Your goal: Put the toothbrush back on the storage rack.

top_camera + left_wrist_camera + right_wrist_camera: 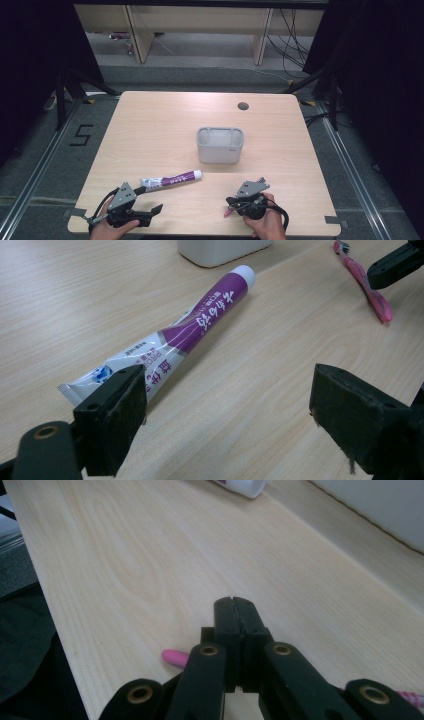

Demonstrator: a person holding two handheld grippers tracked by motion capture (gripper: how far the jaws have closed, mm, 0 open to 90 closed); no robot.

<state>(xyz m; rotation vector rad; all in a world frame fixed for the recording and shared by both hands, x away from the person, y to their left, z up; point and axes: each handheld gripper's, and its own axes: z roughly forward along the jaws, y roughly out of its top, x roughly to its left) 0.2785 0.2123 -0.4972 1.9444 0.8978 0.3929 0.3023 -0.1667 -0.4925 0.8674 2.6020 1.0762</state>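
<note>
- Pale wood-grain bench stands on a grey floor with dark curtains at both sides; a round cable hole sits near its far edge.
- At the middle of the bench stands a white rectangular holder, open at the top. From the high view its inside looks bare, though the bottom is hard to make out.
- A purple-and-white toothpaste tube lies flat on the bench just in front of the holder and to its left, white cap toward the holder, crimped end toward the left tool.
- The left tool rests low near the front edge, its jaws spread wide and gripping nothing. In the left gripper view the tube's crimped end lies just beside one jaw, not between the two.
- The right tool rests near the front edge too. In the right gripper view its jaws are pressed tight together, and a pink toothbrush lies on the bench under them; whether the jaws actually pinch it I cannot tell.
- The left gripper view shows that toothbrush flat on the bench under the right tool's jaw.
- Judged from this, the tidying is at its start: nothing appears to be in the holder, and both tube and toothbrush remain to be lifted in.
</note>
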